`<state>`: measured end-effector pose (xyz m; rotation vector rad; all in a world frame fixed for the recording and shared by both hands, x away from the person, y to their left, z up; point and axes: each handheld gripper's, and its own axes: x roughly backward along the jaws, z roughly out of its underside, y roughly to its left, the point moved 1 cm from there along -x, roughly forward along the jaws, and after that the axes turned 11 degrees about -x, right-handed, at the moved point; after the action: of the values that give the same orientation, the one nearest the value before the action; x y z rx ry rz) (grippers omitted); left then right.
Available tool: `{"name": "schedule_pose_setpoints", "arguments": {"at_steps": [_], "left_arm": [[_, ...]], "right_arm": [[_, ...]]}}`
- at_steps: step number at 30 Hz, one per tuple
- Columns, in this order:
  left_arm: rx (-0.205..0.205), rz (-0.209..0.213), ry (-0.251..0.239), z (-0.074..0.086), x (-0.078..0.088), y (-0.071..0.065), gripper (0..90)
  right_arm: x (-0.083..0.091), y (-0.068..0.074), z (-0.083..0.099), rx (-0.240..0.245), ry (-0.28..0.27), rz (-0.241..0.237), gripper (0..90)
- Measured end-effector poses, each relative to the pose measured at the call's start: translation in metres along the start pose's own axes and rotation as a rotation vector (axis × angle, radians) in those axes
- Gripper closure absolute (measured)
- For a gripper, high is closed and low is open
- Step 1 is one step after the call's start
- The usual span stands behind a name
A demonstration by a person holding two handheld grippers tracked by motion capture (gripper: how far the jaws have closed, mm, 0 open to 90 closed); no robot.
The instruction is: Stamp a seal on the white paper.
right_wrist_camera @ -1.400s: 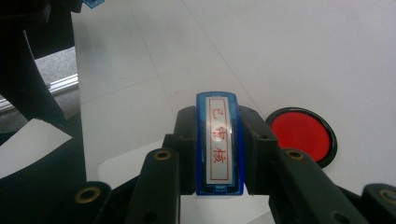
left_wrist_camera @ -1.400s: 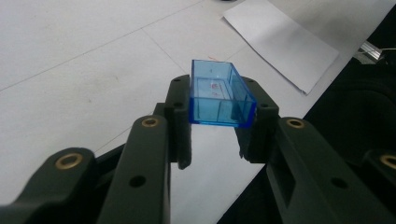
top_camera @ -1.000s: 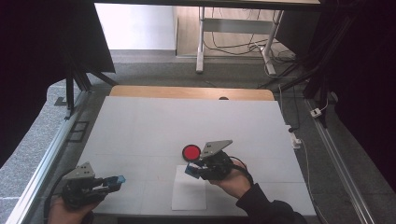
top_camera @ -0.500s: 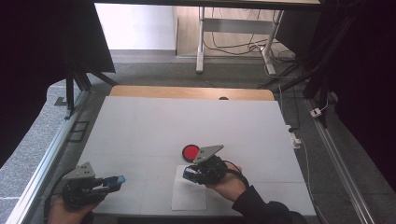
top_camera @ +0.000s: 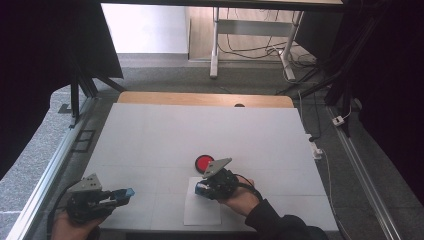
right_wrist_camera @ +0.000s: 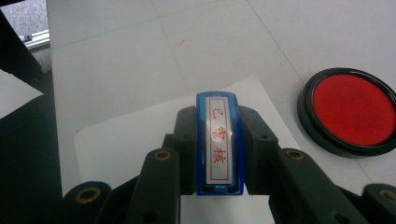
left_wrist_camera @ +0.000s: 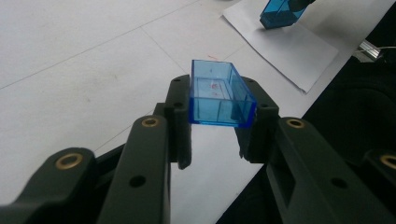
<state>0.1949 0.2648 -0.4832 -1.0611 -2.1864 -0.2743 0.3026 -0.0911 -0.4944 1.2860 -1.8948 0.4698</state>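
Observation:
My left gripper (top_camera: 125, 194) rests at the table's near left corner, shut on a clear blue stamp cap (left_wrist_camera: 219, 84) held open side up between its jaws (left_wrist_camera: 218, 100). My right gripper (top_camera: 201, 189) is shut on a blue stamp (right_wrist_camera: 219, 140) whose label carries red characters. The stamp (left_wrist_camera: 282, 13) points down at a white paper sheet (top_camera: 202, 212); I cannot tell whether it touches. A round red ink pad (top_camera: 204, 162) in a black rim lies just beyond the sheet, to the right of the stamp in the right gripper view (right_wrist_camera: 352, 109).
The white table (top_camera: 200, 130) has a wooden strip along its far edge. A metal rail (top_camera: 45, 185) runs along its left side, and cables and a plug (top_camera: 341, 120) lie on the floor to the right. Dark curtains hang on both sides.
My right gripper has sunk with the stamp, drifting slightly left and nearer, from beside the ink pad down over the paper sheet. The left gripper has stayed put.

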Motion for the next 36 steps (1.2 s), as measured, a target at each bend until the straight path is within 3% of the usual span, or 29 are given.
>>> {"name": "schedule_pose_setpoints", "arguments": {"at_steps": [15, 29, 32, 36], "left_arm": [[0.0, -0.002, 0.004, 0.0, -0.001, 0.0, 67.9], [0.0, -0.003, 0.01, -0.001, -0.001, 0.0, 67.9], [0.0, -0.003, 0.01, -0.001, -0.001, 0.0, 67.9], [-0.001, -0.004, 0.012, -0.001, -0.002, -0.001, 67.9]], "right_arm": [[-0.006, -0.005, 0.004, -0.009, 0.025, 0.011, 71.9], [-0.008, 0.011, 0.005, 0.088, 0.024, 0.1, 72.0], [-0.007, 0.01, 0.005, 0.081, 0.028, 0.1, 72.1], [-0.007, 0.002, 0.006, 0.027, 0.014, 0.05, 72.1]]}}
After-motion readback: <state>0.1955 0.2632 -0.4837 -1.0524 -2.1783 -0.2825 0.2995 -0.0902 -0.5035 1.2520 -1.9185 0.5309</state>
